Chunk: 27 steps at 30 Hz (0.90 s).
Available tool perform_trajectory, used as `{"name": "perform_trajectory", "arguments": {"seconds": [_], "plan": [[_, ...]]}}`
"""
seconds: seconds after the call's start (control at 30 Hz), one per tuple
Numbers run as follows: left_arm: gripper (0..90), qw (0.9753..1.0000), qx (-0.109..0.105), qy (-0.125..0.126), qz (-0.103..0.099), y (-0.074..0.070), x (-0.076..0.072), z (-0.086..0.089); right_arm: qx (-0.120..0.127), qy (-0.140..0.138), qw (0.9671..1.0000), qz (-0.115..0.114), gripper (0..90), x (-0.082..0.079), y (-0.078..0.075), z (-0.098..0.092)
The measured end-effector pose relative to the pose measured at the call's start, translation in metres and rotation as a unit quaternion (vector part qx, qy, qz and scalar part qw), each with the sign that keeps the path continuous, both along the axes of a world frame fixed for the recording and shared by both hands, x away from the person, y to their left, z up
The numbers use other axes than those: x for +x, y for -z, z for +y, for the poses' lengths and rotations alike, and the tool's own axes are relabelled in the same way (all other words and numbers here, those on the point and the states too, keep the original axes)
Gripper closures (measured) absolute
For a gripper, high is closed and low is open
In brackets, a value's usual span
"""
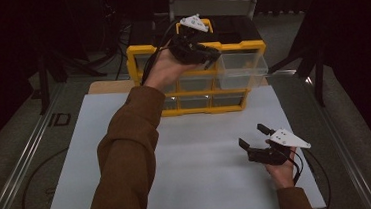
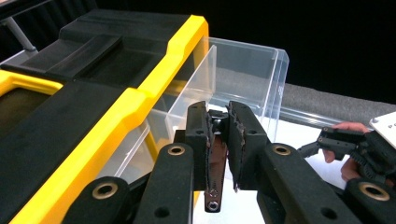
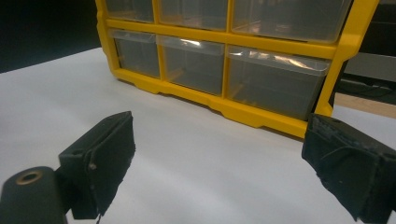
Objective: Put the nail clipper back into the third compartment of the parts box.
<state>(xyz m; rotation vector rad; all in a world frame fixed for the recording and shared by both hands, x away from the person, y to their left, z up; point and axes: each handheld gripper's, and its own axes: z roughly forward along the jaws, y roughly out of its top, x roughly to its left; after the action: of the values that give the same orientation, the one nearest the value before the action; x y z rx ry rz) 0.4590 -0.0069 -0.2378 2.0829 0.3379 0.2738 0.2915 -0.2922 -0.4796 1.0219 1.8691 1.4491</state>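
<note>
A yellow drawer cabinet (image 1: pixel 201 108) with clear drawers stands at the back of the white table. Its top right drawer (image 1: pixel 243 65) is pulled out. My left gripper (image 1: pixel 211 55) is held high at the cabinet's top, beside that drawer. In the left gripper view the left gripper (image 2: pixel 218 121) is shut on a small dark part (image 2: pixel 215 161), which hangs between the pads just in front of the open clear drawer (image 2: pixel 243 74). My right gripper (image 1: pixel 251 135) hovers low over the table's right front, open, with nothing in it. In the right gripper view its fingertips (image 3: pixel 114 140) point at the cabinet's lower drawers (image 3: pixel 275 79).
The white table top (image 1: pixel 202 153) spreads in front of the cabinet. A black lid (image 2: pixel 93 51) covers the cabinet's top. Metal rails (image 1: pixel 22 157) run along both table sides. My left sleeve (image 1: pixel 127 154) crosses the table's middle left. Dark stands and cables lie behind.
</note>
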Motion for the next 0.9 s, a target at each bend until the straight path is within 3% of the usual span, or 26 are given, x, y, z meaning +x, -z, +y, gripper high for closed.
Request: {"name": "perform_trajectory", "arguments": {"seconds": [0.5,0.9], "plan": [[80.7,1.0000,-0.003,0.000,0.002,-0.001,0.000,-0.014,-0.003,-0.004,1.0000,0.001,9.2,0.000,0.001,0.002],[80.7,0.9999,-0.009,0.003,-0.008,-0.007,-0.002,-0.028,-0.003,-0.006,1.0000,0.005,9.2,0.000,0.002,0.003]]}}
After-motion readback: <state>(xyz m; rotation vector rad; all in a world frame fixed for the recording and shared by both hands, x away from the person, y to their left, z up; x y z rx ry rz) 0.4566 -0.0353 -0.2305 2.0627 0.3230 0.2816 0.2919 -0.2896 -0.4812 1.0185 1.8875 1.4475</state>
